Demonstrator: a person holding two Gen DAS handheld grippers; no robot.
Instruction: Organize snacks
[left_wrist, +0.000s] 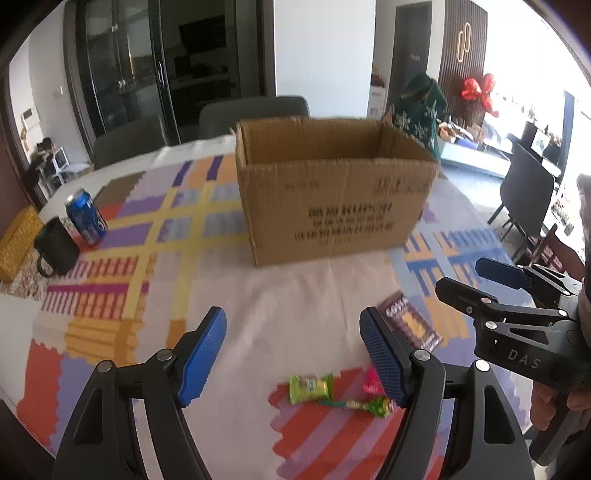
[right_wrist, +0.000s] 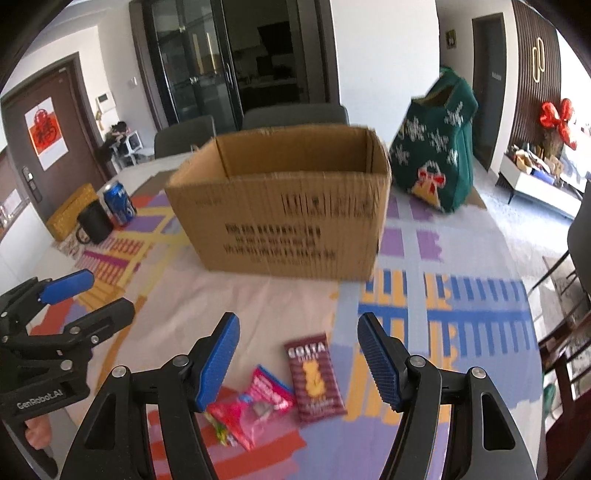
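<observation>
An open cardboard box (left_wrist: 332, 199) stands on the patterned tablecloth, also in the right wrist view (right_wrist: 284, 218). Near me lie snacks: a maroon Costa packet (right_wrist: 314, 380), also in the left wrist view (left_wrist: 413, 321), pink packets (right_wrist: 255, 402), a green packet (left_wrist: 310, 387) and a green-wrapped candy (left_wrist: 369, 406). My left gripper (left_wrist: 295, 354) is open and empty above the green packet. My right gripper (right_wrist: 299, 362) is open and empty above the maroon and pink packets. Each gripper shows in the other's view, the right one (left_wrist: 491, 280) and the left one (right_wrist: 85, 295).
A blue drink can (left_wrist: 86, 218), a black mug (left_wrist: 57, 247) and a yellow box (left_wrist: 16, 240) stand at the table's left. A green knitted bag (right_wrist: 439, 155) sits behind the box on the right. Chairs (left_wrist: 255, 110) stand at the far edge.
</observation>
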